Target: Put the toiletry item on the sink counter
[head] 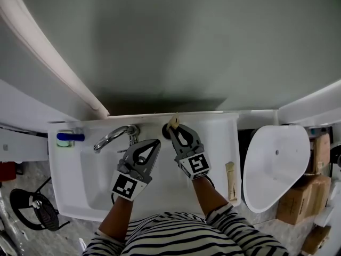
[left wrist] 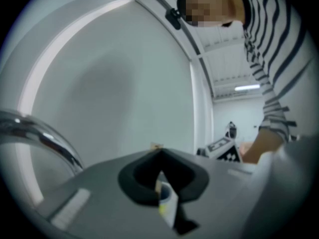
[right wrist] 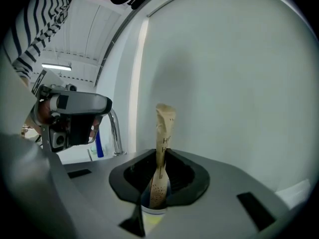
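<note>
Looking steeply down on a white sink counter [head: 221, 129] set under a broad grey wall [head: 176, 41]. Off to the right, a white toilet [head: 277, 164], well apart from the action. Behind the basin, a chrome faucet [head: 114, 136] curving out over the bowl.

Now to the tools. Left gripper [head: 156, 143] clenched tight with nothing between its jaws, hovering over the basin just right of the faucet. Idle for now, by the look of it. Right gripper [head: 175, 129] pinching a slim tan paper packet [head: 173, 122], gripped low down. From the right gripper view, standing upright with its crumpled top poking well above the jaws [right wrist: 164, 128]. Up at the back ledge, right of the faucet, close to the wall. Touching the ledge or hanging just above it? Cannot tell from here.

Smaller bits: a similar pale packet [head: 230, 181] lying on the counter's right edge, and a blue item [head: 70, 137] at the far left corner.

So, judging progress: picked up and carried to the counter, yes; set down, not yet. Left to do: lower onto bare counter, open the jaws, back away.
</note>
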Demonstrator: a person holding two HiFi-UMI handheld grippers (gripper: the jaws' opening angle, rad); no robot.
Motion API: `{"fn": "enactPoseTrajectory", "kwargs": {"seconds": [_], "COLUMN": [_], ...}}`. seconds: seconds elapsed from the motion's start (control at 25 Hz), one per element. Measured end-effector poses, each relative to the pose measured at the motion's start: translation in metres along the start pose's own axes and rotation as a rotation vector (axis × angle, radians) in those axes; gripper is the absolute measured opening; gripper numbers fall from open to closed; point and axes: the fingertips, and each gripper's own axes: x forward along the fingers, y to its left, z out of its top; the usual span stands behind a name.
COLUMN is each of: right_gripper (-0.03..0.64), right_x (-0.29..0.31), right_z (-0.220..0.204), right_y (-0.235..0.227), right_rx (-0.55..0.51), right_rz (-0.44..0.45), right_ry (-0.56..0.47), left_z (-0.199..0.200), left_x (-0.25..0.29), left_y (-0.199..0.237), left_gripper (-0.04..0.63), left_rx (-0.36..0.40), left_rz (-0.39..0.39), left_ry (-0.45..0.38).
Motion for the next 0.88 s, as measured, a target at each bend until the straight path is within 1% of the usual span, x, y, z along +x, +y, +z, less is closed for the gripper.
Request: {"fn": "enactPoseTrajectory", "kwargs": {"seconds": [0.2, 0.24, 0.32, 0.44, 0.64, 0.88], "right_gripper": [0.035, 0.048, 0.100, 0.136, 0.152, 0.152], "right_x": [0.000, 0.000, -0.002, -0.005, -0.009, -0.011], "right_z": [0.001, 0.002, 0.002, 0.004, 0.007, -0.003], "right_y": [0.001, 0.002, 0.002, 0.000, 0.001, -0.002], "right_rx": [0.028, 0.037, 0.049, 0.068, 0.070, 0.077], "right_rz": [0.016, 0.021, 0.026, 0.019, 0.020, 0.010], "right_ry": [0.004, 0.005, 0.008, 0.003, 0.005, 0.038], "left_z": [0.004, 0.005, 0.007, 0.010, 0.010, 0.006], "left_x": [-0.001, -0.001, -0.002, -0.002, -0.004, -0.004], "left_y": [-0.001, -0.001, -0.002, -0.003, -0.005, -0.009], "left_gripper": [0.005, 0.005, 0.005, 0.005, 0.005, 0.005], "left_rx": [-0.003, -0.005, -0.010, -0.010, 0.002, 0.021], "left_rz": [0.005, 0.006, 0.006, 0.006, 0.001, -0.017], "left_ry": [-0.012, -0.016, -0.023, -0.029, -0.023, -0.009]}}
